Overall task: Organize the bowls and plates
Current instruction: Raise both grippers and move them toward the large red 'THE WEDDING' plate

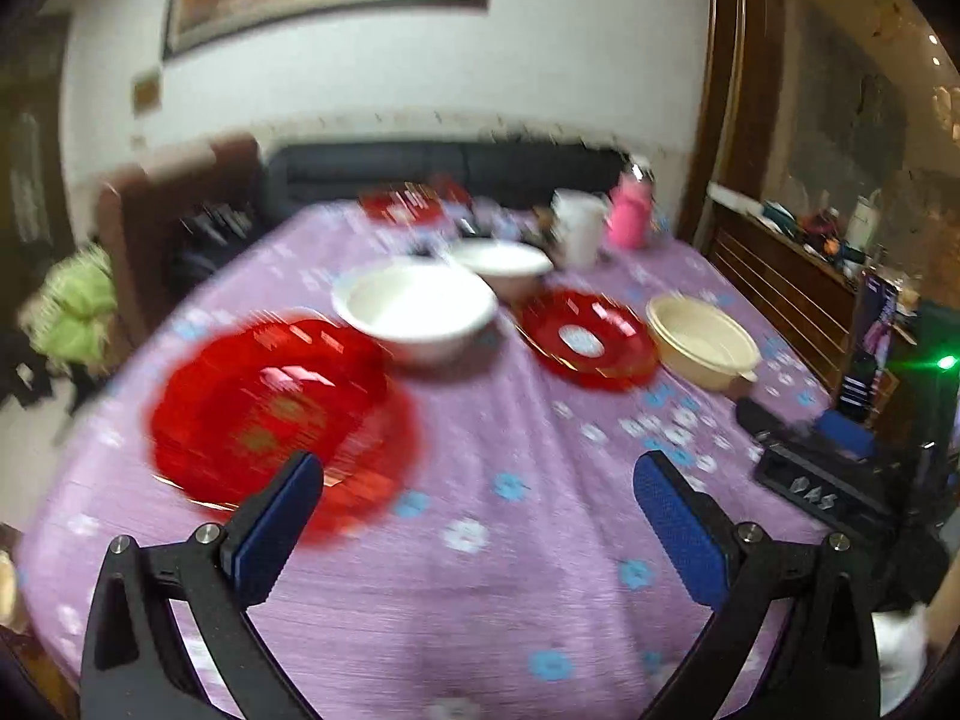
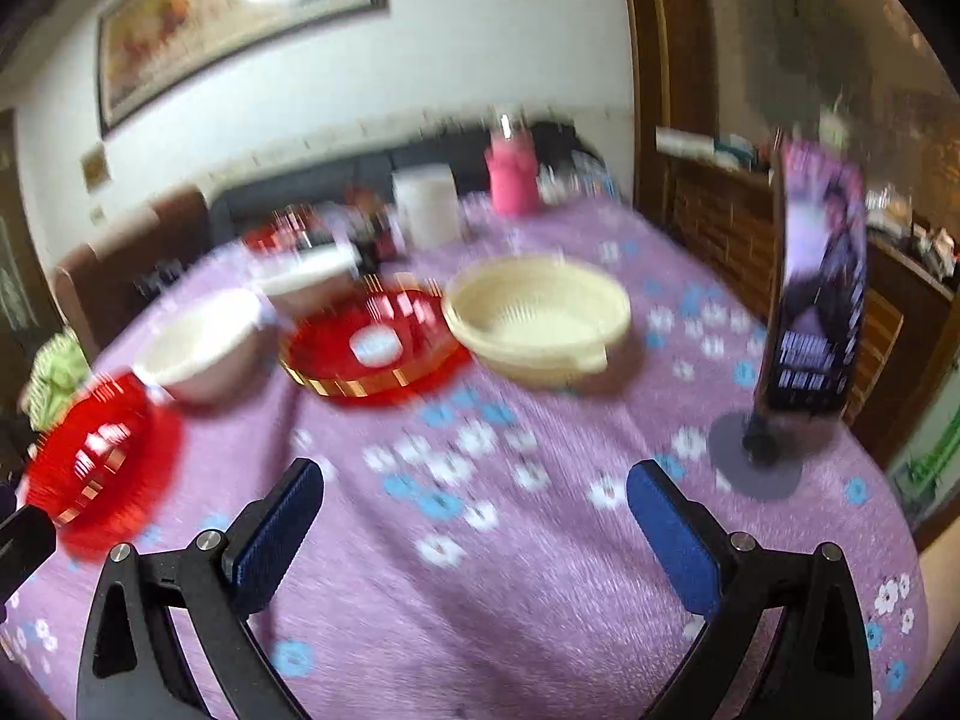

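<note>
A: Layout, biggest first?
B: Table [image 1: 480,600] under a purple floral cloth, both views motion-blurred. Near red plate [image 1: 282,414] sits front-left, just ahead of the left gripper's [image 1: 480,480] left finger. Large white bowl [image 1: 417,309] behind it, a second white bowl [image 1: 504,261] just behind that one.
A: Right side?
B: Second red plate [image 1: 585,339] at centre-right, cream bowl [image 1: 702,339] just beside it on its right. They look to be touching in the right wrist view, but the blur doesn't let me confirm. A third red plate [image 1: 399,204] sits at the far end.
A: Clutter?
B: White mug [image 1: 579,228] and pink bottle [image 1: 630,216] at the far edge. Phone on a stand [image 2: 816,294] upright, right of the cream bowl, well apart.
A: Grippers?
B: Left: jaws spread wide, nothing between the pads, above bare cloth. Right gripper [image 2: 474,480]: same, wide apart, empty, over the cloth in front of the second red plate.
</note>
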The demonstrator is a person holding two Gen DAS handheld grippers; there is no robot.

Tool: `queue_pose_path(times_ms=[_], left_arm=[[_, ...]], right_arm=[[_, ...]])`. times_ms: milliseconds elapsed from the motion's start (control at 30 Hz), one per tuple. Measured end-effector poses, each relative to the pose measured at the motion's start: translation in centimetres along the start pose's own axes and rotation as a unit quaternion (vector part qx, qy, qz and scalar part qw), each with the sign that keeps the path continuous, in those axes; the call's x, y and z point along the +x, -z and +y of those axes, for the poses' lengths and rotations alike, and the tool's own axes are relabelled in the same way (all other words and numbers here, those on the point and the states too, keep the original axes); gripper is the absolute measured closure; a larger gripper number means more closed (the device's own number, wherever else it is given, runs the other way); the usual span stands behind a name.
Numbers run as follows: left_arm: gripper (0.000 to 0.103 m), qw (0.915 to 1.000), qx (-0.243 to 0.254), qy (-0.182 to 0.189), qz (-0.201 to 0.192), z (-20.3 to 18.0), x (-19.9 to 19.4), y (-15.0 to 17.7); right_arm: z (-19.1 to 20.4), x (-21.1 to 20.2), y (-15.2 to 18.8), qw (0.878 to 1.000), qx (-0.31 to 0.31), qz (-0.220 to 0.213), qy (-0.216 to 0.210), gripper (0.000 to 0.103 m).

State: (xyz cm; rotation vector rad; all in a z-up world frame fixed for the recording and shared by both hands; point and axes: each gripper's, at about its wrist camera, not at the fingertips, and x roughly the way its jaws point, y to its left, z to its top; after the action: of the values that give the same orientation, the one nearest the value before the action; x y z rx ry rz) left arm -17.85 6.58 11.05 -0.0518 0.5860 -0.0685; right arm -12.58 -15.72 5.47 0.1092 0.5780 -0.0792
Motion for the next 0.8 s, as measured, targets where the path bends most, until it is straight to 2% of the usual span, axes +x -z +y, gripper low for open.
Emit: queue_pose_path(times_ms=[67,200,267,533,600,733,800], left_arm=[[0.000,0.9990,0.002,-0.029,-0.033,0.9,-1.6,0.1],[0.000,0.9938,-0.014,-0.073,-0.083,2.7,-4.4,0.4],[0.000,0.9915,-0.020,-0.083,-0.098,3.1,-4.8,0.1],[0.000,0.9892,0.003,-0.118,-0.087,3.3,-4.3,0.2],[0.000,0.9895,-0.005,-0.117,-0.084,3.9,-4.2,0.4],[0.000,0.9896,-0.031,-0.124,-0.067,5.6,-3.7,0.1],[0.000,0.9892,-0.043,-0.121,-0.071,6.3,-4.1,0.0]], right_arm=[[0.7,-1.1,-0.3,0.999,0.001,-0.028,-0.030,0.001],[2.9,-0.5,-0.8,0.999,-0.006,-0.001,-0.054,0.001],[4.5,-0.2,-0.6,0.998,-0.013,0.009,-0.068,0.001],[9.4,0.5,0.2,0.992,-0.015,0.032,-0.119,0.003],[10.0,0.5,0.4,0.991,-0.027,0.035,-0.123,0.005],[11.2,1.3,0.2,0.989,-0.045,0.053,-0.129,0.015],[11.6,1.5,-0.2,0.987,-0.040,0.063,-0.142,0.015]])
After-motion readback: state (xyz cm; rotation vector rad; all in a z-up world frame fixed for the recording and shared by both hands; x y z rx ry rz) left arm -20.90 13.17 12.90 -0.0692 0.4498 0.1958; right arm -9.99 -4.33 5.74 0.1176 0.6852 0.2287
